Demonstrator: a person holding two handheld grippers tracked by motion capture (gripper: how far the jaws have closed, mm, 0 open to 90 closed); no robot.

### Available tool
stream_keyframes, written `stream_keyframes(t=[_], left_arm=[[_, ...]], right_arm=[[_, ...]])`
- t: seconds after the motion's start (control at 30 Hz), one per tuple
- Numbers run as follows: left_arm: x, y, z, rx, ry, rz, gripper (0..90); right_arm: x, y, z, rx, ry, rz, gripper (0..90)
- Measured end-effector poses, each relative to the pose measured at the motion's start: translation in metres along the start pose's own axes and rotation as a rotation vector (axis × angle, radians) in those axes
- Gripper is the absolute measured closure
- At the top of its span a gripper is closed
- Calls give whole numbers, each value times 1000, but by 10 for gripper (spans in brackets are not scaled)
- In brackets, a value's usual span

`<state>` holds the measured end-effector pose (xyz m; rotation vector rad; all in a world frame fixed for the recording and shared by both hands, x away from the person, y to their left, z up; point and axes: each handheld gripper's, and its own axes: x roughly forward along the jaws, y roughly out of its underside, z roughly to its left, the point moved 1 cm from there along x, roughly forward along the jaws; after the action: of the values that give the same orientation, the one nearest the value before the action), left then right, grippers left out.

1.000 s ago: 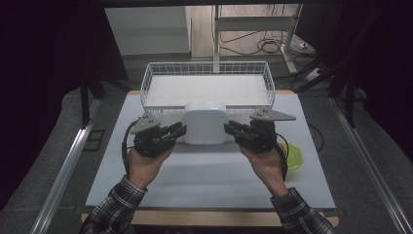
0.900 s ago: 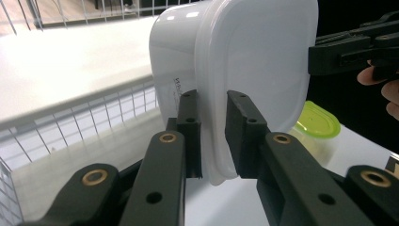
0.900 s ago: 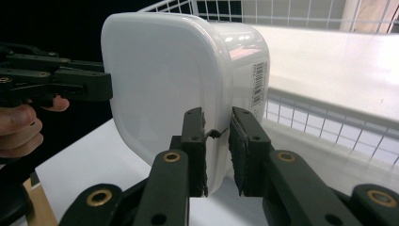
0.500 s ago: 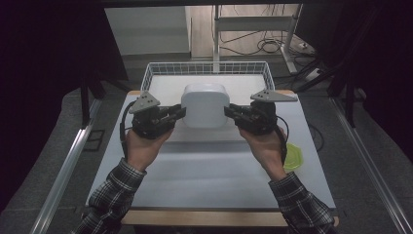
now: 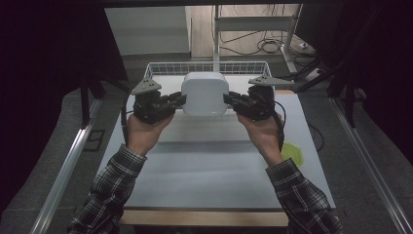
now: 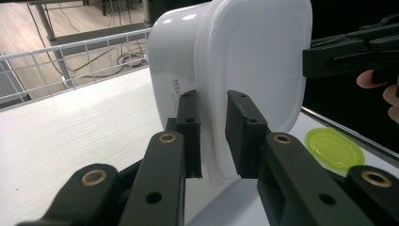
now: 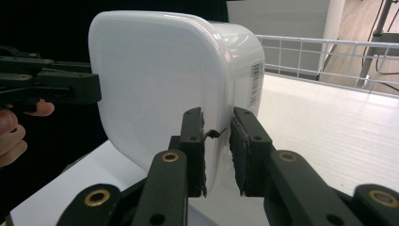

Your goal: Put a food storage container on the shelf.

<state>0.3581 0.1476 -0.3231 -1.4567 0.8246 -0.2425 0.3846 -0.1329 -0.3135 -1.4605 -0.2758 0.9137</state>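
From the high view we see a white plastic container (image 5: 205, 93) held up in the air above the far part of the table (image 5: 204, 170), just in front of a white wire basket (image 5: 160, 69) that stands at the table's far edge. The left gripper (image 5: 179, 100) grips the container's left rim and the right gripper (image 5: 229, 100) its right rim, each gripper in one of the person's hands, plaid sleeves coming in from the near edge. A yellow-green lid (image 5: 291, 153) lies flat near the table's right edge, well apart from the container. In the left gripper view we look along that gripper's two black jaws, which are clamped on the container's (image 6: 244, 70) protruding rim, one jaw on either face of it; the container is tipped on its side, so its flat face is toward us. The right gripper (image 6: 308, 59) bites the opposite rim at the upper right, the basket (image 6: 70, 52) runs behind at the left, and the lid (image 6: 334, 148) lies on the table below right. In the right gripper view the jaws likewise pinch the container's (image 7: 155, 89) rim, a barcode label (image 7: 255, 84) showing on its side wall; the left gripper (image 7: 96, 89) holds the far rim at the left, and the basket (image 7: 329, 54) stands behind at the right.
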Motion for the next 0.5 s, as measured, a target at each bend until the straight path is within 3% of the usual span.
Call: stream_keyframes(t=[0.5], left_arm=[[17, -8, 12, -7, -13, 55, 744]], right_arm=[[14, -13, -10, 10, 26, 16, 751]])
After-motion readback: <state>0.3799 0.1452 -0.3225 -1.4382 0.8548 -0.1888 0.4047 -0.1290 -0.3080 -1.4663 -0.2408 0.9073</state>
